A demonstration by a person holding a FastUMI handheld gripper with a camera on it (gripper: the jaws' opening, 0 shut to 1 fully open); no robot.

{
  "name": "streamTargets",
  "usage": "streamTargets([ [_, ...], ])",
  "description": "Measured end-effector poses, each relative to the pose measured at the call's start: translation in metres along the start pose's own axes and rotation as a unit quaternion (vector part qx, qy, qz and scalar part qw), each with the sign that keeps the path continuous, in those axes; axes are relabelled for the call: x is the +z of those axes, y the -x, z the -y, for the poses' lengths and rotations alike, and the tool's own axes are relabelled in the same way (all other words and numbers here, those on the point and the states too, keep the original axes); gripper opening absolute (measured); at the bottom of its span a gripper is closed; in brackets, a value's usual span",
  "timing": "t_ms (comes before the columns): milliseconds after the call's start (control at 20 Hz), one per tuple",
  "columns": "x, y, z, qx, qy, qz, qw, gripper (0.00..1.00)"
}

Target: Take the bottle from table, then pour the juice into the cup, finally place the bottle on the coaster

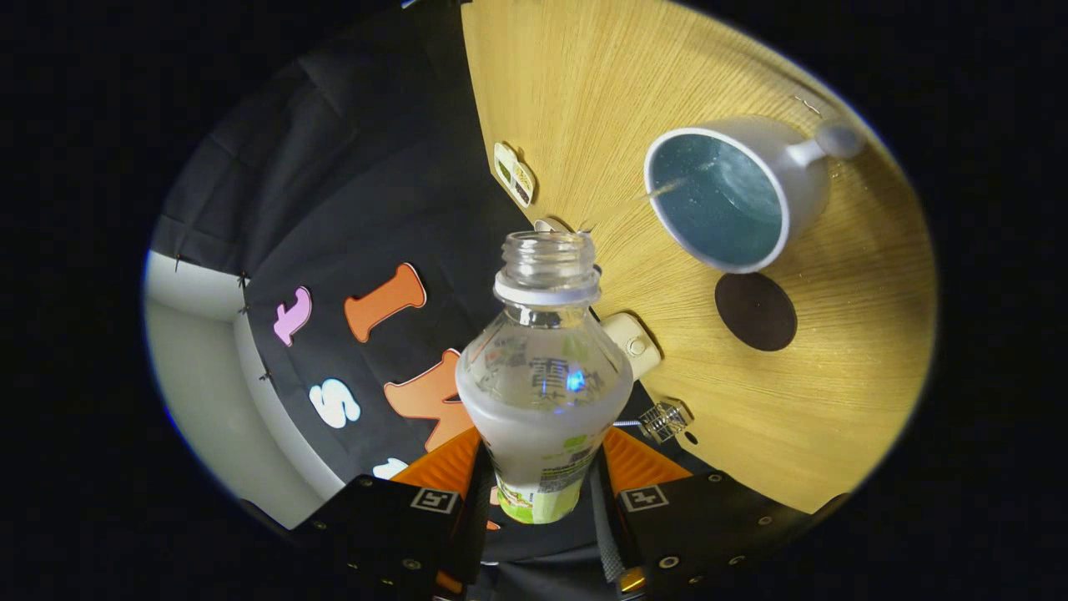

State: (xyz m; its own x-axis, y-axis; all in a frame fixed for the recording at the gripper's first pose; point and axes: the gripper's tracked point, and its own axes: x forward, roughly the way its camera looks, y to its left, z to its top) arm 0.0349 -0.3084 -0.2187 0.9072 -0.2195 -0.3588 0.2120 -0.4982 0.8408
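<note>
Bottle [542, 367] sits clamped between the gripper [541, 488] fingers at lower centre, tilted; pouring into the cup [734, 192] at upper right seems unfinished, coaster [755, 311] unused.

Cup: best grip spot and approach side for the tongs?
Take the cup by its stub handle, coming from the side facing away from the bottle. The handle sticks out clear over the table; the body flares wide toward the rim, probably too broad and tapered to pinch. The tongs are currently shut on the bottle.
</note>
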Motion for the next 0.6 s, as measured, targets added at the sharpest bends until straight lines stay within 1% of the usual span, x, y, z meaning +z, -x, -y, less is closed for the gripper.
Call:
streamTargets([
  [200, 0.000, -0.004, 0.019, -0.021, 0.078, 0.005, 0.997, 0.55],
  [350, -0.002, -0.004, 0.022, -0.029, 0.154, 0.008, 0.988, 0.55],
  [400, -0.003, -0.002, 0.021, -0.033, 0.186, 0.012, 0.982, 0.56],
  [450, -0.002, -0.003, 0.022, -0.043, 0.225, 0.017, 0.973, 0.55],
  [550, -0.002, -0.002, 0.025, -0.059, 0.306, 0.025, 0.950, 0.55],
  [600, -0.004, 0.000, 0.022, -0.064, 0.346, 0.024, 0.936, 0.55],
])
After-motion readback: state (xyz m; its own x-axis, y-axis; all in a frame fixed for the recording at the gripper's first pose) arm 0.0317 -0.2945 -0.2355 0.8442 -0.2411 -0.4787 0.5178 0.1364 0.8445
